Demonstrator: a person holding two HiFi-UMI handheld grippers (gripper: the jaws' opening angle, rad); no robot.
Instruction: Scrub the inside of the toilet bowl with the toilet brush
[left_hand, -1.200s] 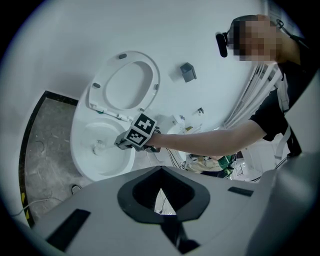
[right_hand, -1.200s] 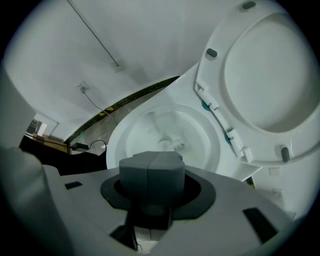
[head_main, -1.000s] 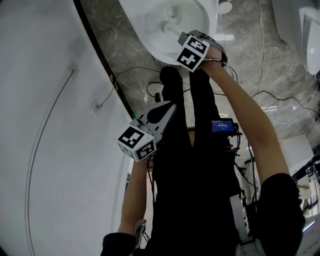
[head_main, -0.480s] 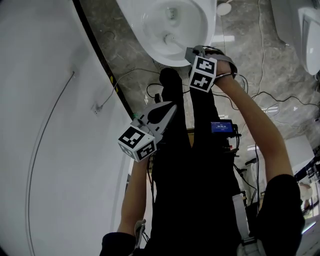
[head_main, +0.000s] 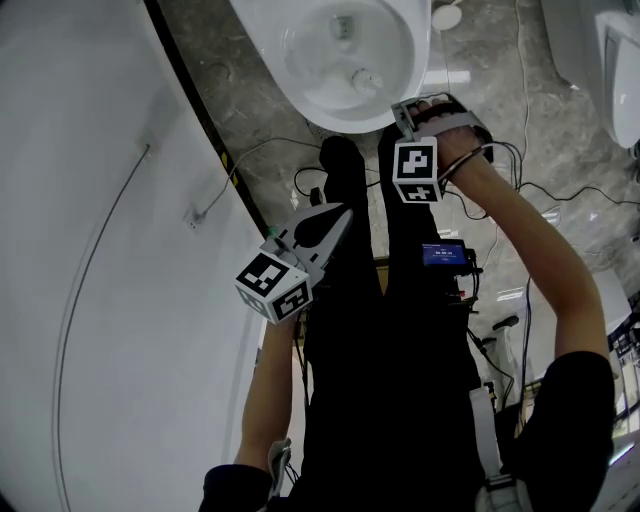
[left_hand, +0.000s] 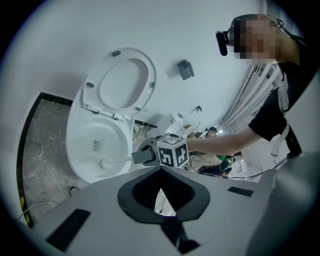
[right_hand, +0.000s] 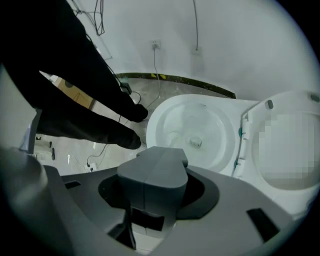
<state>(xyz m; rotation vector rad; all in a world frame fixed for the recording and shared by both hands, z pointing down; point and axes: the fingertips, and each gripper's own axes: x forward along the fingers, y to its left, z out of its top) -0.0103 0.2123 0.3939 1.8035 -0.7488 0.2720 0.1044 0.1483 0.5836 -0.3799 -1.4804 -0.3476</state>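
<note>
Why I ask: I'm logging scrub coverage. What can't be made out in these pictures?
Head view: the far part of the toilet bowl is cut off by the top edge.
Right gripper view: the right gripper, shut, hides its own hold on the toilet brush.
Left gripper view: the brush head is too small to tell whether it touches the bowl.
Head view: print on the small screen is too small to read.

Black short-sleeved top (head_main: 560, 400), black trousers (head_main: 385, 330), black shoes (right_hand: 127, 139). Small blue-lit screen (head_main: 445, 252) at the waist; pale strap (head_main: 482, 440) at the hip. Left claw (head_main: 338, 216) and right claw (head_main: 402, 108): grey shells, each carrying a black-and-white marker cube (head_main: 273, 285).
</note>
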